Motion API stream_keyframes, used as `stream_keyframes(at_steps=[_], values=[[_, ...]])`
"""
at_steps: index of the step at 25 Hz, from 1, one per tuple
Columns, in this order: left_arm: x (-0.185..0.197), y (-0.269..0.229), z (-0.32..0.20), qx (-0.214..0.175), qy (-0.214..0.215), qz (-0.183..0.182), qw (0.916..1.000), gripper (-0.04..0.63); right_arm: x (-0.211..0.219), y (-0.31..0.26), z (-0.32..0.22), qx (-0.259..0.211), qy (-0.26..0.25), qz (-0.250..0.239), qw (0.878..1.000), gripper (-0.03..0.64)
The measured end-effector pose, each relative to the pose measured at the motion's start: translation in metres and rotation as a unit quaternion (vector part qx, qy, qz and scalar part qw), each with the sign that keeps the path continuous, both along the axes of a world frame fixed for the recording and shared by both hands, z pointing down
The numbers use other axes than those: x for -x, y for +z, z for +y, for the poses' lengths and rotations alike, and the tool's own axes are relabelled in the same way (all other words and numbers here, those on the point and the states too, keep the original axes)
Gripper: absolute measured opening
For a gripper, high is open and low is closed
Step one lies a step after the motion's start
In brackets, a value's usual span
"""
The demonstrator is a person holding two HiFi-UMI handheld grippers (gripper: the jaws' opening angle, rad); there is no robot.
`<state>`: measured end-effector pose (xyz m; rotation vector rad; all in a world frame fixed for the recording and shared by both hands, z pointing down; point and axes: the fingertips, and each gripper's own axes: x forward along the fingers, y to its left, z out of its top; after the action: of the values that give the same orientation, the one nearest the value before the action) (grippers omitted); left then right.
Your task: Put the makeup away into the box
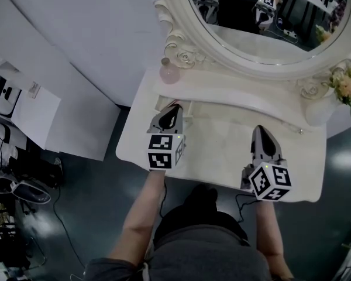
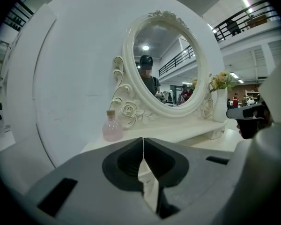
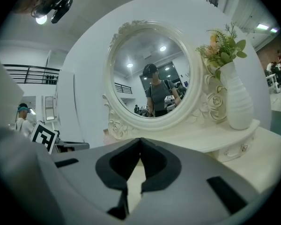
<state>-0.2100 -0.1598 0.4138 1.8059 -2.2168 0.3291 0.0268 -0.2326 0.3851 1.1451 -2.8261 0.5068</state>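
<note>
My left gripper (image 1: 174,108) hovers over the left part of the white vanity table (image 1: 222,157). In its own view the left gripper (image 2: 143,140) is shut, the tips touching with nothing between them. My right gripper (image 1: 260,129) is over the table's right half. It too shows shut and empty in the right gripper view (image 3: 140,139). A small pink bottle (image 1: 169,72) with a cork stands on the raised shelf beyond the left gripper, also seen as the pink bottle (image 2: 112,128). I cannot make out a box. Something small with a red edge (image 1: 188,106) lies beside the left gripper's tip.
An ornate oval mirror (image 1: 263,22) rises behind the shelf and reflects both grippers and the person. A white vase (image 3: 237,97) of flowers (image 1: 346,86) stands at the shelf's right end. A thin small item (image 1: 299,130) lies on the table at the right. Dark floor surrounds the table.
</note>
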Motion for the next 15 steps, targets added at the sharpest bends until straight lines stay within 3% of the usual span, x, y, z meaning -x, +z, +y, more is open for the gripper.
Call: stream_keyframes(at_steps=[15], values=[[0.002, -0.008, 0.024, -0.037, -0.005, 0.016, 0.9992, 0.006, -0.002, -0.009, 0.004, -0.015, 0.009, 0.001, 1.000, 0.003]])
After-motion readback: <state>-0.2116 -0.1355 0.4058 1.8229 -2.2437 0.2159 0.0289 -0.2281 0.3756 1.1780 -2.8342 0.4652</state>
